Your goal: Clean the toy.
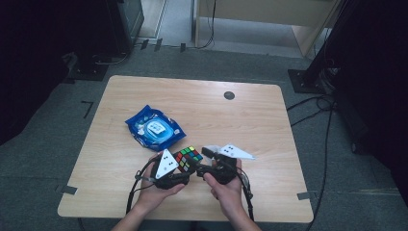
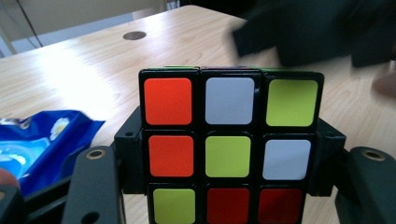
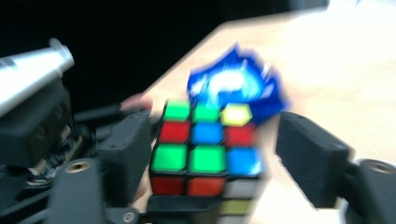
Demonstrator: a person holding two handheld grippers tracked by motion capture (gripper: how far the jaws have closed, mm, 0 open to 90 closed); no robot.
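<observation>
Black jaws of the left gripper (image 2: 229, 186) are squeezing the puzzle cube (image 2: 229, 144) above the wooden table (image 1: 250, 120). Beside it, the right gripper (image 3: 210, 154) is sitting loose around the cube's end layer. Next, I think, it needs to pinch and twist

The cube (image 1: 188, 158) sits between both grippers, the packet (image 1: 155, 127) behind it on the table (image 1: 250, 120).
</observation>
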